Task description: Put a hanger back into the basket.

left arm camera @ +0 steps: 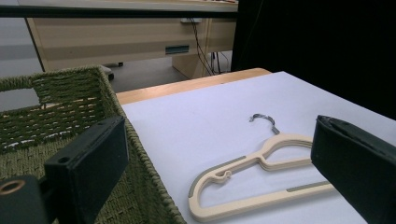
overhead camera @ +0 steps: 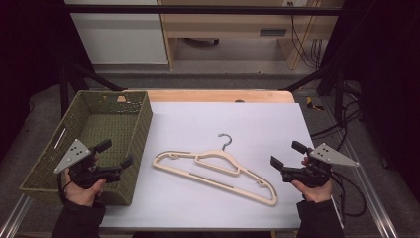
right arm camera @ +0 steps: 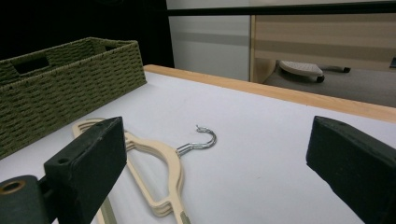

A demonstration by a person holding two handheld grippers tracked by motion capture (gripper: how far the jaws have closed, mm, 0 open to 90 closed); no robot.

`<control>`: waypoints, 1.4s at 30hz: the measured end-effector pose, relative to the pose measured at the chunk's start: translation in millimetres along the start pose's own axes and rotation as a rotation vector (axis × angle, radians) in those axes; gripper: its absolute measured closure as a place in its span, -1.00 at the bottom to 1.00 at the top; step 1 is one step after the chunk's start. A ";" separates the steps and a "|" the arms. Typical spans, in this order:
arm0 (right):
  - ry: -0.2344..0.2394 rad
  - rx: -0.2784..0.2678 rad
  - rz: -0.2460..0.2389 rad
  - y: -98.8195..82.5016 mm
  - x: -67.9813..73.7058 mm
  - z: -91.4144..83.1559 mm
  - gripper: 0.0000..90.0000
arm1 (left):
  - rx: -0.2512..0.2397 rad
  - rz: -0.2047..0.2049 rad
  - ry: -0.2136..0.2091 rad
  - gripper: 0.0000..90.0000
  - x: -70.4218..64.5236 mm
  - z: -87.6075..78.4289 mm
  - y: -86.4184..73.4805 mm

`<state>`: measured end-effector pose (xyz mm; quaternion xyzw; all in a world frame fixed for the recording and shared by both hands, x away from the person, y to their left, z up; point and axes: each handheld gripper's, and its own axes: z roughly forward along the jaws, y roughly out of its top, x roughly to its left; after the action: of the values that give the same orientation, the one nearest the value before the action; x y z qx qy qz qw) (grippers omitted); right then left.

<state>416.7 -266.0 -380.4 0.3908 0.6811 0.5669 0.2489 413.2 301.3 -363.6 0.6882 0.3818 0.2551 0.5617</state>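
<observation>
**Hangers lying between two open hand-held grippers**

The hangers (overhead camera: pixel 218 171) are lying flat in a small stack on the white worktop (overhead camera: pixel 257 124), between the two hand-held grippers and apart from both. In the right gripper view the stack looks like two or three cream hangers laid one on another, which is probably why they are sitting so squarely: nested, they could be lifted as one. The metal hook (overhead camera: pixel 225 141) is pointing away from the person, leaving the long lower bar nearest the hands, an easy edge to pinch.

The left hand-held gripper (overhead camera: pixel 115 154) is hovering just left of the hangers, over the near corner of the basket (overhead camera: pixel 106 99), its jaws standing wide apart with nothing between them. The right hand-held gripper (overhead camera: pixel 287 154) is hanging to the right of the hangers, aimed back towards them, jaws equally wide and gripping nothing.

The green woven basket is sitting at the worktop's left edge, beside the left hand-held gripper, open-topped and within easy reach, likely as the place for the hangers to go.
</observation>
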 end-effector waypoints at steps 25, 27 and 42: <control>0.071 0.363 -0.105 -32.4 6.9 56.1 -0.42 | 0.032 0.004 -0.016 -0.91 -1.7 4.2 0.4; 0.087 0.398 -0.107 -38.6 6.8 61.4 -0.36 | 0.030 0.001 -0.017 -0.91 -1.8 4.2 0.5; 0.145 0.593 -0.163 -69.3 3.0 91.2 0.17 | 0.046 0.015 -0.028 -0.90 -4.6 7.7 0.1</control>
<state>469.0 -214.5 -468.4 0.3490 0.8618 0.3482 0.1195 416.6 293.1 -365.0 0.7072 0.3748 0.2408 0.5491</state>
